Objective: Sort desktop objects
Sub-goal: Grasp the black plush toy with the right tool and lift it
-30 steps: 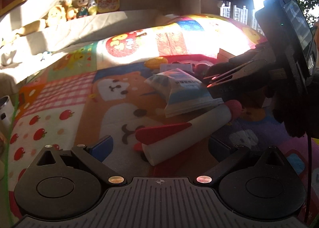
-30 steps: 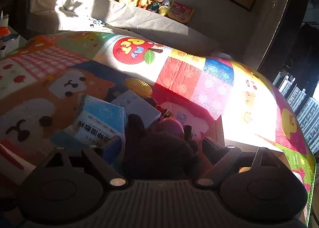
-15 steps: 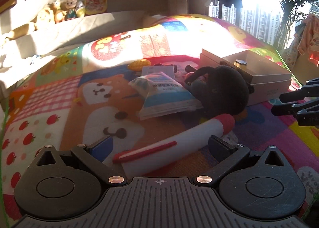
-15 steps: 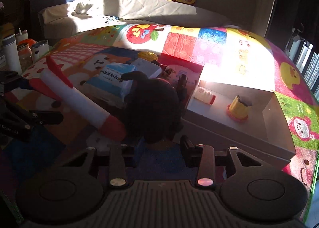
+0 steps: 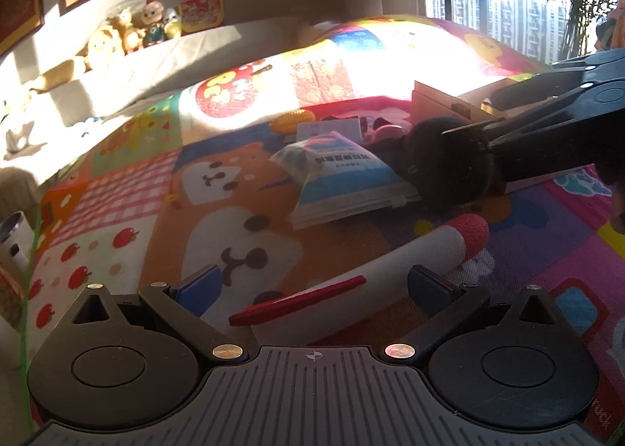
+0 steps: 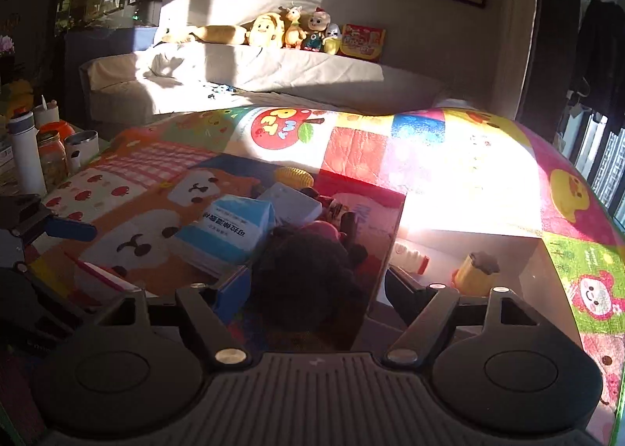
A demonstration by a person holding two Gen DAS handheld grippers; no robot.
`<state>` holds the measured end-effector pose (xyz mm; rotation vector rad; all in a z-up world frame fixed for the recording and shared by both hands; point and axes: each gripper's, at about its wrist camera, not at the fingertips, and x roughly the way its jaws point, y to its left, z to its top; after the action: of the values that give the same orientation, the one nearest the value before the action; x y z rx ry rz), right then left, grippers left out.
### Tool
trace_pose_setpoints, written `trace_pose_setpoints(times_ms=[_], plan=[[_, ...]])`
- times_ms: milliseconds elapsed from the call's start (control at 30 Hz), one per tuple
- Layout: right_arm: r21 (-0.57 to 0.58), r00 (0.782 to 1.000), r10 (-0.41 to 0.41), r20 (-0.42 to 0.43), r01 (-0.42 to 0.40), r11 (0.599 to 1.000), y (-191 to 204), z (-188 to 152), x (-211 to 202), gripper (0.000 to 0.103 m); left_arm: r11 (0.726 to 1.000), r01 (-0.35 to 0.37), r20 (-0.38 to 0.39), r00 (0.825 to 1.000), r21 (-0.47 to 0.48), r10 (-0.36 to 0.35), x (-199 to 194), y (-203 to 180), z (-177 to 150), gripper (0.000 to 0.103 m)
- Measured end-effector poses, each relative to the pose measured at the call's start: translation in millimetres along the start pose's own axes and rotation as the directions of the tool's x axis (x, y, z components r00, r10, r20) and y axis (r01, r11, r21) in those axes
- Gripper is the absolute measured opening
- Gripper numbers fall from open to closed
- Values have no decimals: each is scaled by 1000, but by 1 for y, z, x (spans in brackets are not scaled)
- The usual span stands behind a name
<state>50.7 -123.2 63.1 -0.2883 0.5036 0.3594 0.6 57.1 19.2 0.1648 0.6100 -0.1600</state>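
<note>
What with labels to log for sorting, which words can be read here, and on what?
"可拉伸湿敷棉", probably: blue packet; the smaller line beneath is blurred.
"UCK", a cut-off word: mat, near corner.
Coloured letters on the mat's apple: too blurred to read.
Print on the red box on the sofa: too small to read.

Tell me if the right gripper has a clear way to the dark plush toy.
Probably yes. The right gripper is open, its fingers on either side of the dark plush toy, nothing between them. The box wall stands close on the right, and the blue pack on the left.
</note>
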Motion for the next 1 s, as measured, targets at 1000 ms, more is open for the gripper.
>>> trace_pose_setpoints(times_ms=[1000], plan=[[445,988,-63,-140,119,888,-106,-105,-71,71,964,258,-61,963,-59,-262,8,-32,-5,103]])
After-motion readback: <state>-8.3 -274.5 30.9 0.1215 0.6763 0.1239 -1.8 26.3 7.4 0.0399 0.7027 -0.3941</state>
